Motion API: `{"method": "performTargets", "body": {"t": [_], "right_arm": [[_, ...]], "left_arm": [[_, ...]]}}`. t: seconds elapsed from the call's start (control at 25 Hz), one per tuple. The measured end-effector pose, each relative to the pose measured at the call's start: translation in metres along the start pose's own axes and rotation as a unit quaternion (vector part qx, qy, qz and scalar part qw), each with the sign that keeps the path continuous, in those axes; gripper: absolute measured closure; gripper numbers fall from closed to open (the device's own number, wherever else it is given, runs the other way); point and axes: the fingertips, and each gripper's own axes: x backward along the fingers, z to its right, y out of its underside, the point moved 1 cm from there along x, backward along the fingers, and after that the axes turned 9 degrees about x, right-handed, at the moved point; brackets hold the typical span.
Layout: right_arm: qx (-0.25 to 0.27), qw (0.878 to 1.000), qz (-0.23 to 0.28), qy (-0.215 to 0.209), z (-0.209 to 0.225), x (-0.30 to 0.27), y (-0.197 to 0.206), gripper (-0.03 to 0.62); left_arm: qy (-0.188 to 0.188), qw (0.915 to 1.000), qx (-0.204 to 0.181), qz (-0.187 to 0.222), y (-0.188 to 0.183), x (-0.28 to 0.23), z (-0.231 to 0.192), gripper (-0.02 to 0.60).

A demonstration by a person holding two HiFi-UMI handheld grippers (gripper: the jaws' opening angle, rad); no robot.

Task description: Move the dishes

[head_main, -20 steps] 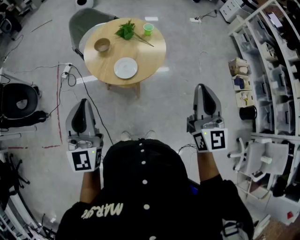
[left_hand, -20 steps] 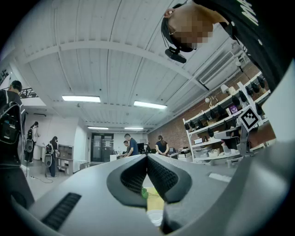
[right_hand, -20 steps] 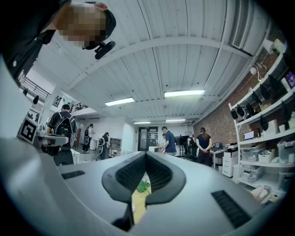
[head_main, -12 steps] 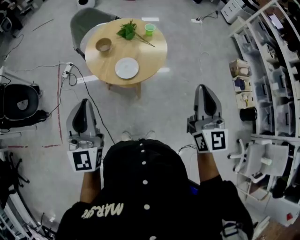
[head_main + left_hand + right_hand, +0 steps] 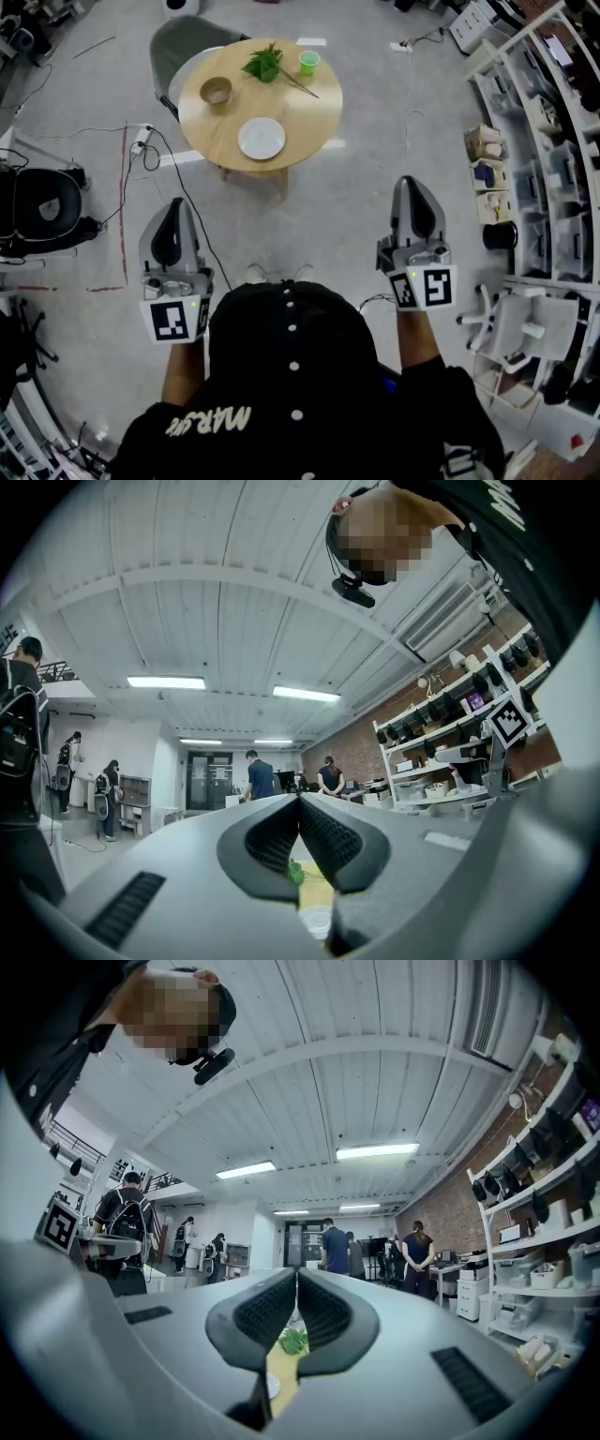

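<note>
Your left gripper (image 5: 172,208) and your right gripper (image 5: 415,185) have the jaws closed together, with nothing between them; the plate (image 5: 262,138), bowl (image 5: 216,90) and green cup (image 5: 308,62) stand on the round table (image 5: 319,117), well apart from both grippers.

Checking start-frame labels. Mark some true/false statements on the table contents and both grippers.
1. The white plate lies on the round table. True.
2. The bowl is stacked on the plate. False: it stands apart from it on the table.
3. The right gripper holds the green cup. False: its jaws are together and empty, and the cup is on the table.
4. The left gripper has its jaws together, empty. True.
</note>
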Motion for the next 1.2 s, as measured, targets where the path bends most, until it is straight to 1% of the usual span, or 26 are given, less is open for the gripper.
{"method": "performTargets", "body": {"t": [0.04,0.08,0.12,0.2,0.24,0.32,0.44,0.6,0.8,1.0,1.2], "right_arm": [[0.001,1.0,0.0,-0.002,-0.001,-0.001,-0.001,0.577],[0.001,1.0,0.001,-0.006,-0.003,-0.002,-0.001,0.55],[-0.002,1.0,0.003,-0.012,-0.005,-0.003,-0.002,0.515],[-0.008,1.0,0.008,-0.021,-0.009,-0.006,-0.004,0.423],[-0.009,1.0,0.011,-0.023,-0.01,-0.007,-0.005,0.38],[-0.01,1.0,0.017,-0.022,-0.01,-0.008,-0.007,0.299],[-0.015,0.999,0.023,-0.017,-0.009,-0.009,-0.009,0.216],[-0.013,1.0,0.018,-0.02,-0.014,-0.013,-0.009,0.2],[-0.008,1.0,0.011,-0.019,-0.028,-0.022,-0.008,0.2],[0.0,1.0,0.012,-0.007,-0.047,-0.025,-0.013,0.2],[-0.004,1.0,0.008,0.004,-0.058,-0.028,-0.012,0.203]], "left_arm": [[0.0,1.0,0.0,0.0,0.0,0.0,0.0,0.578],[0.0,1.0,0.001,-0.001,0.0,0.0,-0.001,0.578],[-0.003,1.0,0.004,-0.005,0.0,0.0,-0.002,0.578],[-0.012,0.9996,0.02,-0.018,0.003,-0.001,-0.005,0.578],[-0.013,0.9995,0.02,-0.018,0.003,0.0,-0.006,0.578],[-0.003,1.0,0.004,-0.005,0.001,0.001,-0.007,0.578],[-0.001,1.0,0.0,-0.001,0.0,0.002,-0.008,0.578],[-0.013,0.9997,0.02,-0.009,-0.001,0.003,-0.014,0.578],[-0.005,0.9999,0.012,-0.002,0.001,0.007,-0.029,0.578],[0.01,0.9999,-0.003,0.004,0.001,0.015,-0.05,0.578],[0.026,0.9996,-0.002,-0.008,0.007,0.015,-0.064,0.578]]}}
